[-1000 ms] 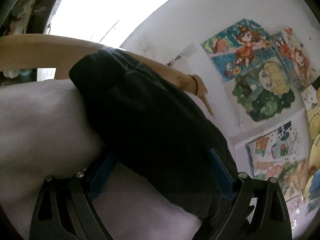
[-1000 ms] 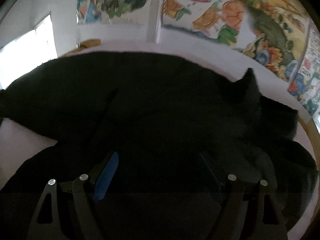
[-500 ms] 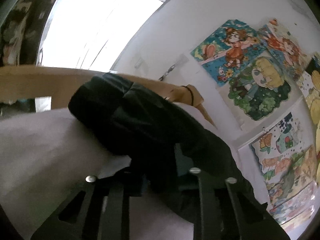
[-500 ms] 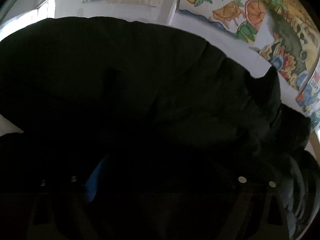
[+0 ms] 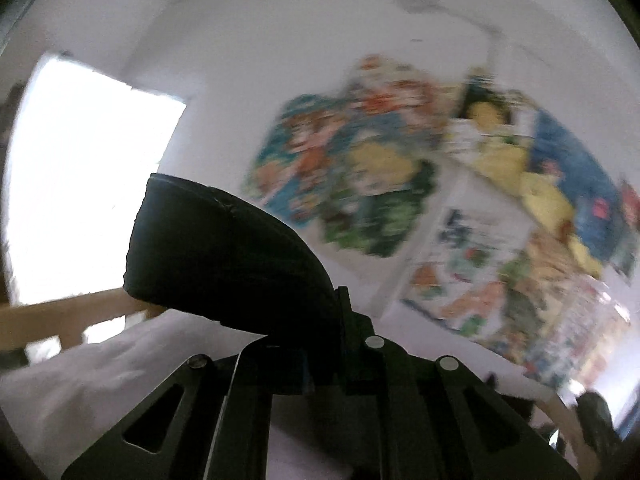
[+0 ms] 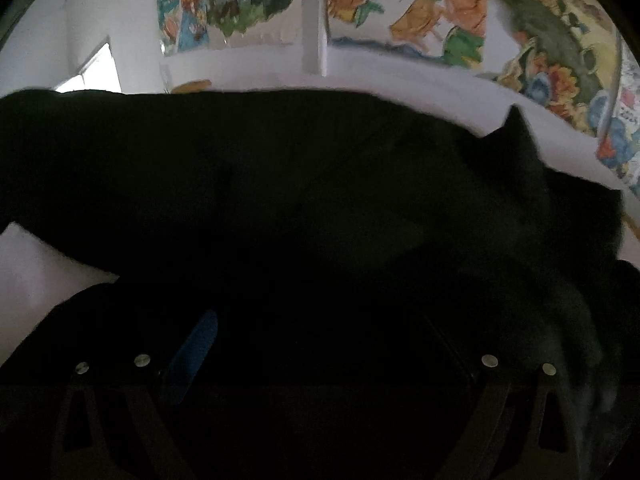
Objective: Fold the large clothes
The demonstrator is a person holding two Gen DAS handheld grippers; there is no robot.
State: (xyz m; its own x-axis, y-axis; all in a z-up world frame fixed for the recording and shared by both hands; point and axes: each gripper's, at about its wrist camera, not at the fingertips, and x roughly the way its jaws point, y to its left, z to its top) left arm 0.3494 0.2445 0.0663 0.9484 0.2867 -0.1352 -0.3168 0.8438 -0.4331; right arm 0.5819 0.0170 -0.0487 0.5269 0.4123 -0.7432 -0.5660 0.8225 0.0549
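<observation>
A large black garment (image 6: 304,208) lies spread over a white bed sheet (image 6: 36,256) and fills most of the right wrist view. My right gripper (image 6: 320,344) sits low over it with its jaws wide apart, one blue pad (image 6: 196,344) showing. My left gripper (image 5: 320,364) is shut on an end of the black garment (image 5: 224,256) and holds it lifted above the white sheet (image 5: 100,376); the cloth sticks up and to the left from the jaws.
A wooden bed rail (image 5: 60,316) runs along the left behind the sheet. A bright window (image 5: 84,176) is at the left. Colourful cartoon posters (image 5: 460,216) cover the white wall behind the bed, also in the right wrist view (image 6: 440,12).
My left gripper closed on the end of the black garment and lifted it up off the sheet, tilting toward the wall. My right gripper stayed open over the garment, shifting slightly.
</observation>
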